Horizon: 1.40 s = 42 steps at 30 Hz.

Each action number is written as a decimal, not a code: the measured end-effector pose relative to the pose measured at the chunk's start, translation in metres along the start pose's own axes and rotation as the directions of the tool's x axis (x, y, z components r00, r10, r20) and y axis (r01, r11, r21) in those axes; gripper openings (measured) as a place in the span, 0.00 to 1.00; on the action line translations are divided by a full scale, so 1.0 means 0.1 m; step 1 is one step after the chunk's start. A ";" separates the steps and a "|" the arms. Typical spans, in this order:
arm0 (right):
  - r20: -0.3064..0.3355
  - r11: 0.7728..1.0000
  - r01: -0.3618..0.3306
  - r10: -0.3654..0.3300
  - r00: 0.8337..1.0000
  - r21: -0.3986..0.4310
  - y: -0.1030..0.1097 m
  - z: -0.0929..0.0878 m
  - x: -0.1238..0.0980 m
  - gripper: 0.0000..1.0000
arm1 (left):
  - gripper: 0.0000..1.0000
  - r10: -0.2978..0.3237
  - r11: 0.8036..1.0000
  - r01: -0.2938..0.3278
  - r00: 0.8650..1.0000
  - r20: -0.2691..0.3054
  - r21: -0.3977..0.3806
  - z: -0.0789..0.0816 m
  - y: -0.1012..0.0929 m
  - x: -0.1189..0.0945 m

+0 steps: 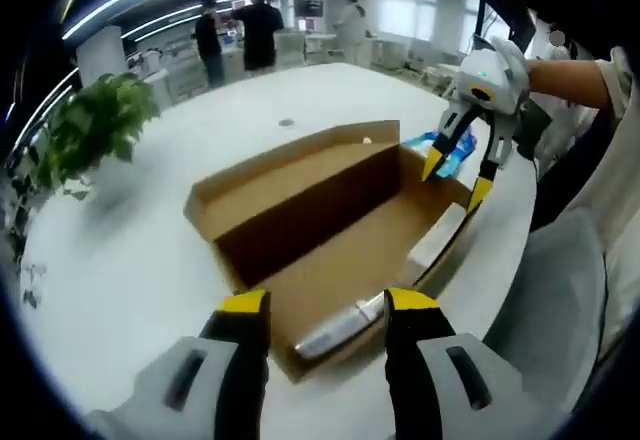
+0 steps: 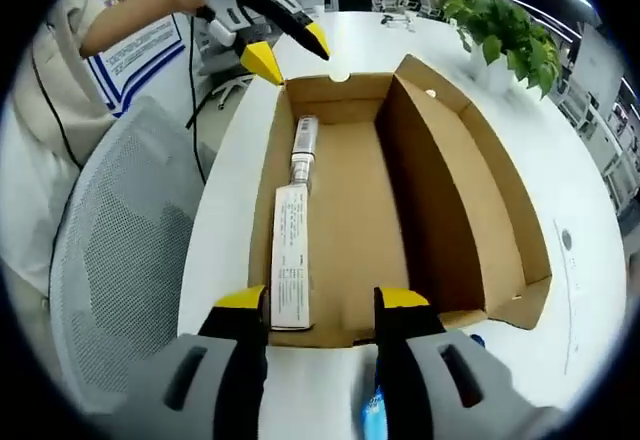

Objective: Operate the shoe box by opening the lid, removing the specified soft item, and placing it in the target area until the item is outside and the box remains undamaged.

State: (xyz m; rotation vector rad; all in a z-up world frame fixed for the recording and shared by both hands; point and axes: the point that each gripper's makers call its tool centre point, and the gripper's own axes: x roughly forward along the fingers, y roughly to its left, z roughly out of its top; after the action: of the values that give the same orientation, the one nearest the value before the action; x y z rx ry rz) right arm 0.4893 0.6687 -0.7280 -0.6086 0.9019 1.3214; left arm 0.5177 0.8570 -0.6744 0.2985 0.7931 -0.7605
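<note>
The open shoe box point(image 2: 400, 230) is seen on the white tabletop point(image 1: 130, 260), a tube point(image 2: 303, 148) and a paper slip point(image 2: 290, 255) inside, while both grippers point(image 1: 325, 305) point(image 2: 320, 300) are held at opposite ends with fingers spread wide, empty.

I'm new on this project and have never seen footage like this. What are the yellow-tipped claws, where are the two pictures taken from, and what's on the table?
A person holds a hand tool with two yellow-tipped jaws in each hand, and each tool carries a camera looking along its jaws. In the left gripper view the left gripper rises from the bottom, open and empty; the right gripper, also open, is at the box's far end. The right gripper view looks back from that end.

On the white table lies an open cardboard shoe box, lid folded back. Inside are a silvery tube and a printed white paper strip. A blue packet lies outside the box, and a potted plant stands nearby.
</note>
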 end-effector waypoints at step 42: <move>-0.053 0.994 -0.070 0.066 0.996 -0.084 0.18 0.13 0.28 0.15 | 0.08 0.053 0.958 -0.064 0.997 -0.048 -0.279 -0.56 0.26 0.09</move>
State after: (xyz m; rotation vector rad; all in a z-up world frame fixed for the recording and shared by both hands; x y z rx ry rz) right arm 0.4741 0.6975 -0.7421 -0.6856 0.9172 1.4170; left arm 0.5109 0.8992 -0.7194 0.0817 0.9139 -0.5786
